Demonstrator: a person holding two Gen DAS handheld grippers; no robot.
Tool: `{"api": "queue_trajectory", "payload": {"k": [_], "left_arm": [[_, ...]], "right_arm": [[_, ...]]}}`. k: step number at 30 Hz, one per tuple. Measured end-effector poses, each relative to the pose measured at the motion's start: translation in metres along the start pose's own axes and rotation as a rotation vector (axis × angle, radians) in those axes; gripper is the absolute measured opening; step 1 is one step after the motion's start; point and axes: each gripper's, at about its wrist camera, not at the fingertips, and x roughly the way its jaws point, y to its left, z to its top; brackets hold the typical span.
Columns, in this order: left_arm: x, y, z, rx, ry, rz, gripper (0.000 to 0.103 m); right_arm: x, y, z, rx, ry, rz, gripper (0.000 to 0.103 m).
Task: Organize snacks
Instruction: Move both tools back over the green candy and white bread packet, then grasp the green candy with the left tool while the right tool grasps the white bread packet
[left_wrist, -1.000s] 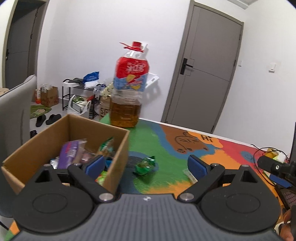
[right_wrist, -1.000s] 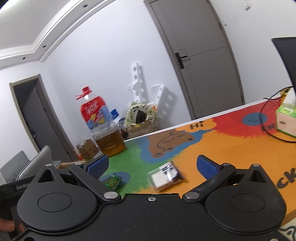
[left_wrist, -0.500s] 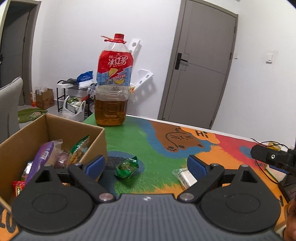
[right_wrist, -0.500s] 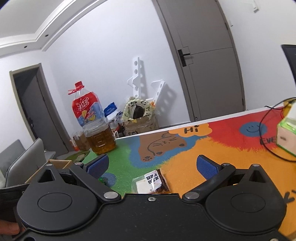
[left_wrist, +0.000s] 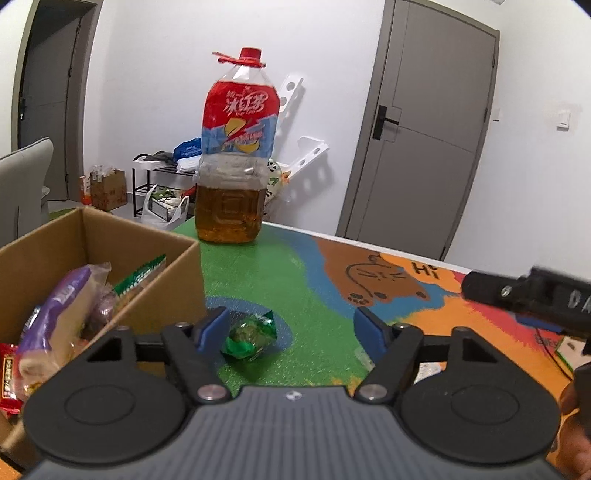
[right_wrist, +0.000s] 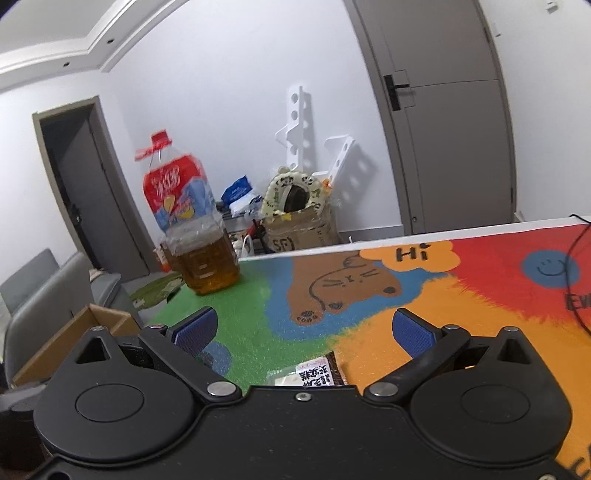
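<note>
A green candy (left_wrist: 251, 338) lies on the mat (left_wrist: 295, 280), just beside the near corner of the box (left_wrist: 162, 280) and loose on the blue patch, nobody holding it. The left gripper (left_wrist: 291, 326) hangs low over it with its jaws spread wide, the candy sitting closer to the left finger than the right. A second snack, a packet (right_wrist: 317, 374) with black print, rests where green meets orange on the mat, tucked right under the right gripper (right_wrist: 304, 332), whose jaws also stand wide and empty. The box, at the left edge of the tabletop, already has several packs in it, a purple one (left_wrist: 55, 314) and a green one (left_wrist: 138, 275) among them. A big bottle (left_wrist: 234, 170) of tea stands at the far edge, well apart from all this. To my eye this is the approach before a pick, with most of the sorting done and two pieces left out. The left one would need to centre on the candy, drop, and close gently, since that crinkly wrapper could slip out sideways.
</note>
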Motion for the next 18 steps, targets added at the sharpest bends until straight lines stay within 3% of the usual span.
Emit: {"api": "queue_trajectory", "payload": {"k": [3,10,18], "left_arm": [[0.009,0.004,-0.005,-0.01,0.012,0.008,0.064],[0.023,0.008,-0.018,-0.016,0.02,0.008,0.064],[0.046,0.009,-0.021,-0.014,0.02,0.056,0.063]], "right_arm": [[0.01,-0.003,-0.008,-0.004,0.031,-0.012,0.101],[0.021,0.002,-0.018,-0.029,0.059,-0.034,0.101],[0.044,0.005,-0.032,-0.071,0.125,-0.06,0.101]]}}
